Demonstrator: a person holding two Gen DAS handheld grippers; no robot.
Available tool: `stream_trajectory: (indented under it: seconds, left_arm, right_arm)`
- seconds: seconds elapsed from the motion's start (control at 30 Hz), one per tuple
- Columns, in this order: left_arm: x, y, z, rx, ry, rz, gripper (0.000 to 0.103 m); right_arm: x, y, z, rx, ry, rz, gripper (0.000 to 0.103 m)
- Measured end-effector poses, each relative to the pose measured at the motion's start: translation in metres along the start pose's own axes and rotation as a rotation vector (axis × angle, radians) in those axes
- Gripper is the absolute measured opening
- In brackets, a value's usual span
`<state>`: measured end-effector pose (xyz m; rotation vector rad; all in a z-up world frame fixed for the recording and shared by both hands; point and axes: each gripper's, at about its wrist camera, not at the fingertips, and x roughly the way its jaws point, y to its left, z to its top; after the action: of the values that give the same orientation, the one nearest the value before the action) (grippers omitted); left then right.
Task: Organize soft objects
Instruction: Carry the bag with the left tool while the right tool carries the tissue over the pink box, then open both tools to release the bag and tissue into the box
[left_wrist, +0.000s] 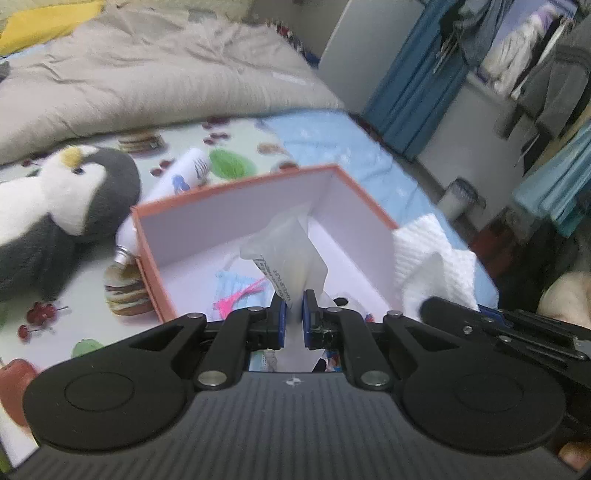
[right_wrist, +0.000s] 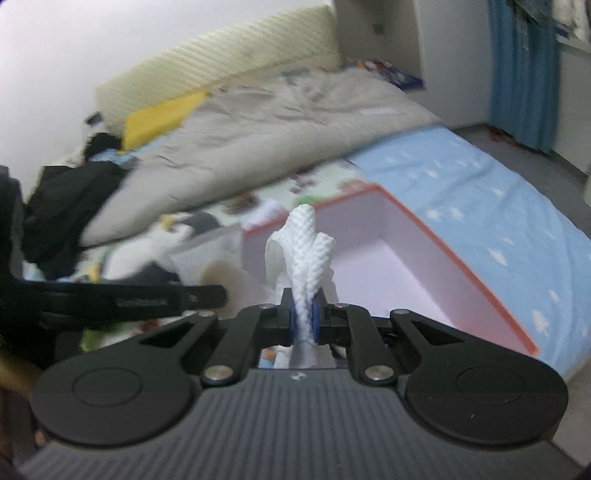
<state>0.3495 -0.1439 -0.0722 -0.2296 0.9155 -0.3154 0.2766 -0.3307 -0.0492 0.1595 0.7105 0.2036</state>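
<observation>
Left tongs (left_wrist: 294, 314) clamp a clear bag (left_wrist: 286, 251) over the open box (left_wrist: 236, 199); right tongs (right_wrist: 304, 314) clamp a white cloth (right_wrist: 306, 243) at the box's near edge; beyond, penguin (left_wrist: 62, 199) on the bed (left_wrist: 240, 133)

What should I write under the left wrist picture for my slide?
Left gripper pinching a clear plastic bag above the open orange box, penguin plush beside it.

Black tongs (left_wrist: 294, 314), blue pads (right_wrist: 293, 317), silver rivets.
</observation>
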Motion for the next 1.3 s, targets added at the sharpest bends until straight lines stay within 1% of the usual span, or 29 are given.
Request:
stream_trajectory:
  seconds: [0.1, 0.17, 0.3, 0.4, 0.47, 0.53, 0.63, 0.7, 0.77, 0.83, 0.93, 1.03, 1.3]
  left_arm:
    - [0.033, -0.002, 0.002, 0.008, 0.053, 0.001, 0.011]
    - [0.053, -0.001, 0.003, 0.004, 0.081, 0.014, 0.011]
    - [0.085, 0.002, 0.002, 0.005, 0.124, 0.045, 0.011]
    - [0.104, 0.007, 0.000, -0.016, 0.168, 0.050, 0.011]
    - [0.115, 0.005, -0.002, -0.004, 0.185, 0.071, 0.011]
    - [0.120, 0.005, -0.003, -0.014, 0.194, 0.074, 0.011]
    - [0.123, 0.006, -0.004, -0.014, 0.202, 0.086, 0.013]
    - [0.123, 0.008, -0.003, -0.023, 0.213, 0.087, 0.022]
    - [0.116, 0.009, -0.003, -0.031, 0.201, 0.088, 0.037]
    - [0.106, 0.008, -0.003, -0.017, 0.183, 0.098, 0.040]
    - [0.086, 0.006, -0.001, -0.013, 0.160, 0.094, 0.042]
    - [0.056, 0.003, 0.000, 0.002, 0.114, 0.100, 0.043]
    - [-0.031, -0.016, -0.008, 0.030, -0.007, 0.066, 0.044]
  right_arm:
    - [0.025, -0.026, -0.005, 0.053, 0.070, -0.028, 0.013]
    - [0.040, -0.038, -0.010, 0.063, 0.109, -0.056, 0.013]
    - [0.069, -0.061, -0.018, 0.082, 0.173, -0.085, 0.013]
    - [0.089, -0.072, -0.024, 0.088, 0.226, -0.089, 0.014]
    - [0.101, -0.075, -0.027, 0.084, 0.263, -0.084, 0.014]
    - [0.107, -0.076, -0.031, 0.080, 0.287, -0.071, 0.014]
    - [0.112, -0.075, -0.032, 0.069, 0.299, -0.081, 0.023]
    - [0.110, -0.075, -0.032, 0.080, 0.302, -0.076, 0.040]
    - [0.105, -0.075, -0.030, 0.088, 0.285, -0.073, 0.042]
    - [0.098, -0.071, -0.028, 0.078, 0.268, -0.081, 0.042]
    - [0.083, -0.068, -0.023, 0.087, 0.233, -0.083, 0.042]
    - [0.062, -0.060, -0.018, 0.085, 0.187, -0.083, 0.042]
    - [-0.011, -0.034, -0.008, 0.075, 0.041, -0.074, 0.042]
